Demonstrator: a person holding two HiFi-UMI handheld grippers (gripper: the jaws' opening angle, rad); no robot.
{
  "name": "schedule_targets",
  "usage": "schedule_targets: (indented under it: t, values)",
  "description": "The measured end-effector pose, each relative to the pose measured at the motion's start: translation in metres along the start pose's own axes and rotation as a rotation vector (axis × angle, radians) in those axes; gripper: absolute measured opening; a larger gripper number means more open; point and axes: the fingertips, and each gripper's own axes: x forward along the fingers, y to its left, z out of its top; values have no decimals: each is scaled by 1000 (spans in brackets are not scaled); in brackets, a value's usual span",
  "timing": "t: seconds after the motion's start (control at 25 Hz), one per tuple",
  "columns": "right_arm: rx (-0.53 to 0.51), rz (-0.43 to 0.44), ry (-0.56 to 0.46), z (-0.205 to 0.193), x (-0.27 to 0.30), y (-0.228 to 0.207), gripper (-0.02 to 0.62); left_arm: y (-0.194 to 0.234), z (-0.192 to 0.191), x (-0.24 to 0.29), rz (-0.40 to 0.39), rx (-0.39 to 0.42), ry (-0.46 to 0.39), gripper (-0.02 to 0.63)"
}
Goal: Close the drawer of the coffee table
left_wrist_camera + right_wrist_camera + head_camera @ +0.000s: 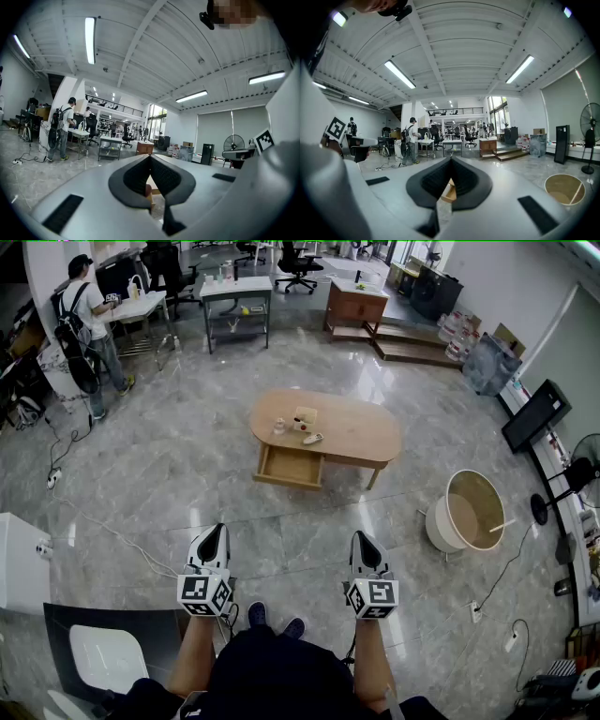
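My left gripper (214, 532) & right gripper (362, 540) are held out roughly level in front of me. Jaws on both are pressed together w/ nothing in them, fine since I reckon a push needs no grip. The coffee table (361, 432) sits well ahead, its drawer (291, 467) pulled out toward me. Too far to reach, so walk up first.

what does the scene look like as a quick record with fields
table: oval, wood, mid-floor ahead of the person
drawer: pulled out on the near side, looks empty
items: a few small ones on the table top, too small to tell what
left gripper: shut, empty, well short of the table
right gripper: shut, empty, well short of the table
tub: round, on the floor right of the table
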Motion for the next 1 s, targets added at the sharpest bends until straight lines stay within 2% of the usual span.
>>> schedule_targets:
  t: [0.12,0.24,0.56,0.72,0.92,1.0]
  values:
    - [2,4,-13,-6,-1,1,25,1,-2,-3,-11,17,-15,25]
    - [-17,23,-51,14,21,-3,26,4,14,14,-9,26,-52,25]
    - [-15,15,-53,16,11,-11,25,-13,13,20,-53,29,-23,25]
    - [25,28,-74,16,10,-13,26,-18,24,21,-54,47,-80,25]
    - [-25,35,-61,17,14,-4,26,-12,31,25,-59,53,-100,25]
    - [-12,34,-61,15,17,-2,26,-7,33,26,-58,58,-117,25]
